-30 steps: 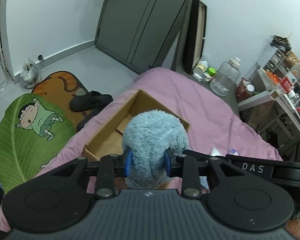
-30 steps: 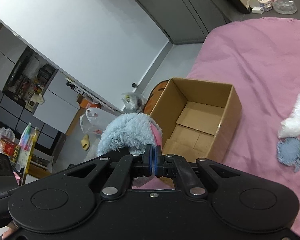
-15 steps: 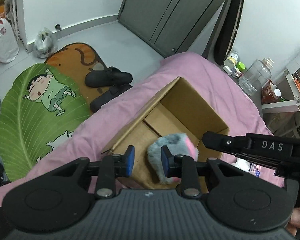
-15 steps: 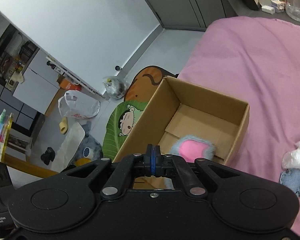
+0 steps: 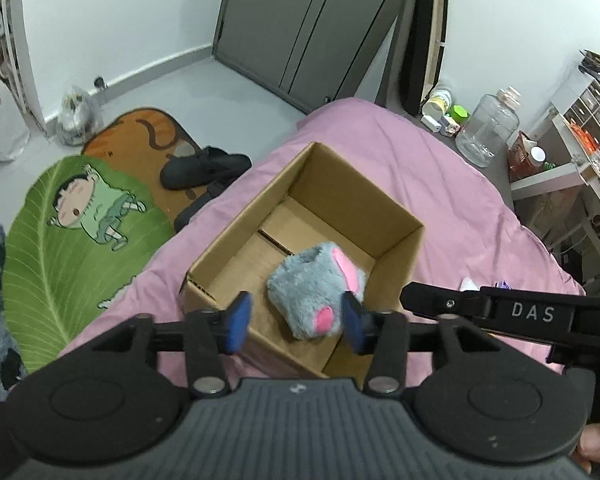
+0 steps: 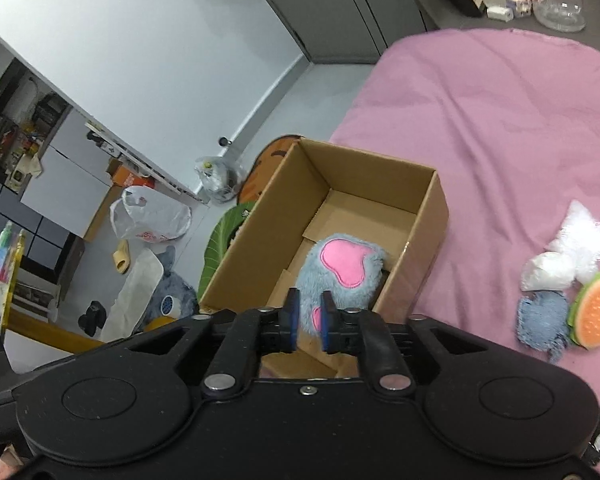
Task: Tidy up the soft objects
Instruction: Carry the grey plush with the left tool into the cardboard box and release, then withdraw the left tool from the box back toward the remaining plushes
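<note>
A big pink bed cover [image 5: 440, 184] holds an open brown cardboard box [image 5: 384, 208], and a fluffy blue toy paw with pink pads [image 5: 316, 292] lies inside the box. The left gripper [image 5: 292, 322] has just been opening and holds nothing. The right gripper [image 6: 308, 320] has just opened a little, empty too.

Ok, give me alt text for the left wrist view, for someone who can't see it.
A fluffy blue plush paw lies inside an open cardboard box on a pink bedspread. The left gripper hovers above it, its jaws just opened and empty.
</note>
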